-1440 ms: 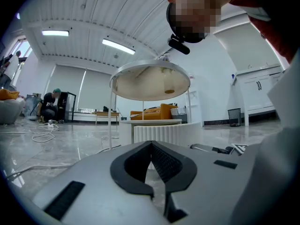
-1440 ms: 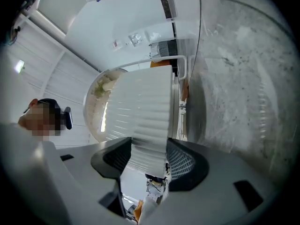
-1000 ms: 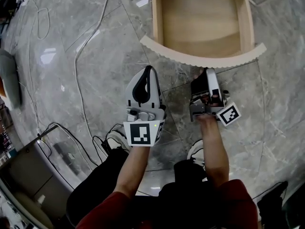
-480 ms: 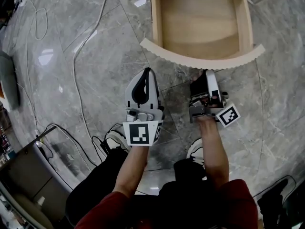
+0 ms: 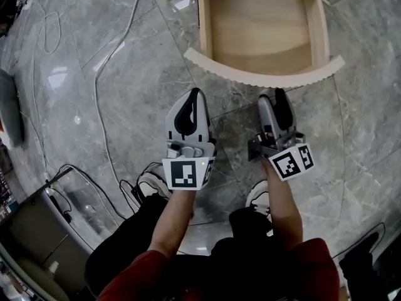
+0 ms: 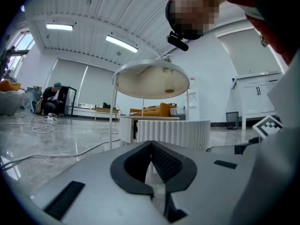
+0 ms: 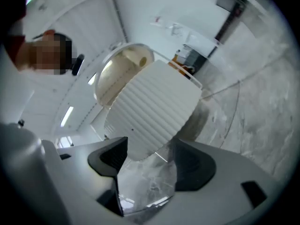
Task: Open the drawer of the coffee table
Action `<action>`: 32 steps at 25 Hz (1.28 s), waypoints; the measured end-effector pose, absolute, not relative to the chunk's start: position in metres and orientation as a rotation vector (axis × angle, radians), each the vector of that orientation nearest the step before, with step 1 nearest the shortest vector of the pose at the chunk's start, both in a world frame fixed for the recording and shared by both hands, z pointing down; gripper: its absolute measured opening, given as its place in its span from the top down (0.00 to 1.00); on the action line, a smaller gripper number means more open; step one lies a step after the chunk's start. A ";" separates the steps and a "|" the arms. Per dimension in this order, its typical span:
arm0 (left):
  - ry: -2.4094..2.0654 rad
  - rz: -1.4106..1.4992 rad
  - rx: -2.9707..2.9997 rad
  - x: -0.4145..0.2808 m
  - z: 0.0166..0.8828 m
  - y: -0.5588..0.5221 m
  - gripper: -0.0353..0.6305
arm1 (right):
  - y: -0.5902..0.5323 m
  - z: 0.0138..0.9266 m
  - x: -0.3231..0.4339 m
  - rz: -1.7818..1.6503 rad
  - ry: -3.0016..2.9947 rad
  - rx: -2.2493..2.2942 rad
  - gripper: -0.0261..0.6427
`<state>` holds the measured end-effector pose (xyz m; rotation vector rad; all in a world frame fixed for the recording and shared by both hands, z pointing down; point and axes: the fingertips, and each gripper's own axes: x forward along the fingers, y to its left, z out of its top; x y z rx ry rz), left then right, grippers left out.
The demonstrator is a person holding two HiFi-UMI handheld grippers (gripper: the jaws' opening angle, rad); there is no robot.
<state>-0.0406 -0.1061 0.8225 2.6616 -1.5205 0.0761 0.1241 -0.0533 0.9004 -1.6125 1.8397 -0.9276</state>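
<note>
Drawer (image 5: 260,27): pulled well out of the coffee table; the visible part of its pale wooden tray is bare, at the top of the head view.
Fluted front (image 5: 263,75): curved white panel facing both tools, touched by neither.
Right hand-held gripper (image 5: 276,96): jaws wide, having just been opening; nothing between them, the fluted front just ahead.
Left hand-held gripper (image 5: 190,102): jaws closed together on nothing, held level beside the right.
Step in hand: judged a release after the pull; draw the right tool straight back, clear of the front, so the drawer is not nudged inward.
Round tabletop (image 6: 152,78): seen from below, beyond the drawer.
Writing: none legible; the marker cube (image 5: 289,162) bears only black-and-white squares.
</note>
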 end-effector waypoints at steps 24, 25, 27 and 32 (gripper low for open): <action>-1.467 0.210 2.864 -0.040 0.761 -0.110 0.93 | -0.033 0.831 0.125 -0.251 2.228 -2.423 0.53; -1.474 0.207 2.857 -0.043 0.746 -0.112 0.93 | -0.032 0.816 0.123 -0.260 2.232 -2.420 0.53; -1.497 0.202 2.840 -0.049 0.710 -0.115 0.93 | -0.029 0.780 0.121 -0.282 2.247 -2.415 0.53; -1.579 0.196 2.801 -0.066 0.593 -0.128 0.93 | -0.037 0.666 0.110 -0.315 2.349 -2.380 0.53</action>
